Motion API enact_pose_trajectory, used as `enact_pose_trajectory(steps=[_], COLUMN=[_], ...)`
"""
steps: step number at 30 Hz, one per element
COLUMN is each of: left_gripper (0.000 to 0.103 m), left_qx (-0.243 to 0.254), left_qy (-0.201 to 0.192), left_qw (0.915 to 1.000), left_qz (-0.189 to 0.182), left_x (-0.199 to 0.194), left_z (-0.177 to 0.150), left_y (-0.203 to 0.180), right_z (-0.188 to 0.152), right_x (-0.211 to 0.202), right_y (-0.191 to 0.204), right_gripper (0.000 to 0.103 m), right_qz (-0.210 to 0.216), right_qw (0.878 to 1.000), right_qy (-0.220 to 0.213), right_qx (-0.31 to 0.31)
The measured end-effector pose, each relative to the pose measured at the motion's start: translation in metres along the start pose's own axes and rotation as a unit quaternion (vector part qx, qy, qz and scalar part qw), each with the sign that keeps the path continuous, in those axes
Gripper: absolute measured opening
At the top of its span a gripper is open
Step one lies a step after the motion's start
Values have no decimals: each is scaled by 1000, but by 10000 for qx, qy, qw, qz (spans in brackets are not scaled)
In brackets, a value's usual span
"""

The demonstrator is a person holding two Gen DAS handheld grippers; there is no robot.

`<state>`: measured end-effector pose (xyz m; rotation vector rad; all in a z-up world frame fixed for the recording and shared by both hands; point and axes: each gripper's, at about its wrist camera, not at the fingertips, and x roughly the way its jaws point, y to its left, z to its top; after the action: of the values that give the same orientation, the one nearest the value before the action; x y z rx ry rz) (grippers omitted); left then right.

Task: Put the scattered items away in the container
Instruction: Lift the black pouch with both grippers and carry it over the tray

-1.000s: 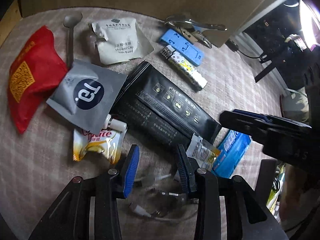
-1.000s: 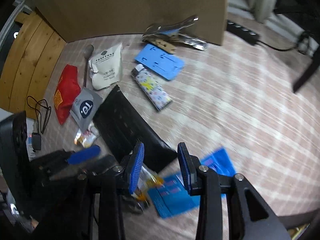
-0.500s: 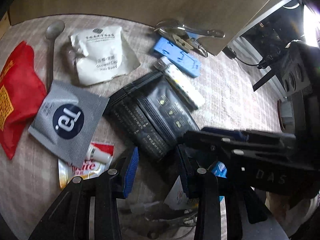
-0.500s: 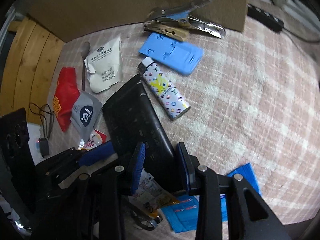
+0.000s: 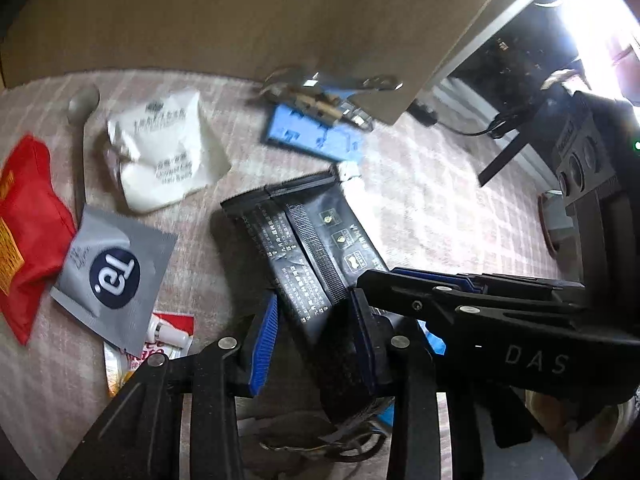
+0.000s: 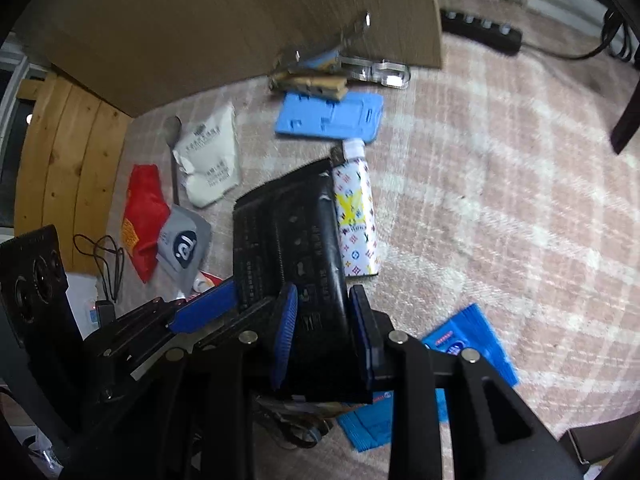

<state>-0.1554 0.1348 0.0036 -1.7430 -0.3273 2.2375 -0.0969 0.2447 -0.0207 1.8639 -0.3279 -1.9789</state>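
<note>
Behind everything, upright on the checked cloth [image 6: 500, 184], a brown cardboard box [image 6: 240, 20]. In front of it, lifted at its near end, a long black pouch [image 6: 292, 240], beside a patterned lighter [image 6: 356, 216]. Closing on that pouch's near end from both sides, right gripper [image 6: 324, 336] and left gripper [image 5: 316, 340].

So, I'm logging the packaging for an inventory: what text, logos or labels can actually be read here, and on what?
"DAS": on the right gripper, black body.
"Ta" in a dark circle, seen upside down: grey sachet.
Partial red letters, perhaps "ite": red-and-white sachet.
White pouch: printed lines, too blurred.
Black pouch: small icons and rows of characters, unreadable.
Patterned lighter: monogram print, no legible words.
</note>
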Motion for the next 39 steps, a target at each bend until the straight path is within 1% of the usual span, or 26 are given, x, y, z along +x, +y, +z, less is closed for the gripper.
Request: enact_pose_trajectory(steps=[6,7,11,13,18,23,27,30,31,32,35,39], left_gripper=[32,32,32,32,32,32,32,32,32,32,32,32], left_qx=[241,270,416,473,719,1176,1608,1983,2057,2181,2535,2869], left_qy=[-234,-242,-266,-274,-270,-177,-77,70,104,164,389,628], left_qw=[9994,9993,9986,9982,9964,9912,9838,9752,9733,9699,9587,9455], left_qz=[-87,-103,-209,-246,-366,-578,-786,-981,-1014,-1069,-1231,-1404], left_x=[-25,-32,-48,-45,-51,-53,-53,-49,-49,-47,-41,-35], left_z=[3,-3,-14,-15,-28,-46,-64,-81,-84,-91,-111,-133], left_y=[-16,-15,-27,-43,-70,-111,-152,-192,-200,-212,-246,-279], right_z=[5,3,-5,-12,-37,-67,-101,-126,-139,-146,-181,-216], right_x=[-32,-35,-52,-58,-89,-120,-150,-171,-180,-184,-202,-219], right_y=[6,7,3,2,-15,-37,-64,-85,-95,-101,-124,-148], right_gripper=[28,28,28,28,28,28,28,28,28,28,28,28], right_qz=[7,6,-15,-57,-172,-343,-528,-648,-701,-723,-857,-987], right_qw=[9997,9996,9993,9991,9979,9950,9896,9840,9812,9798,9724,9641], right_qy=[-246,-271,-365,-415,-585,-790,-1028,-1176,-1231,-1256,-1318,-1376], right_qx=[-23,-17,59,99,235,498,853,1168,1307,1378,1722,2046])
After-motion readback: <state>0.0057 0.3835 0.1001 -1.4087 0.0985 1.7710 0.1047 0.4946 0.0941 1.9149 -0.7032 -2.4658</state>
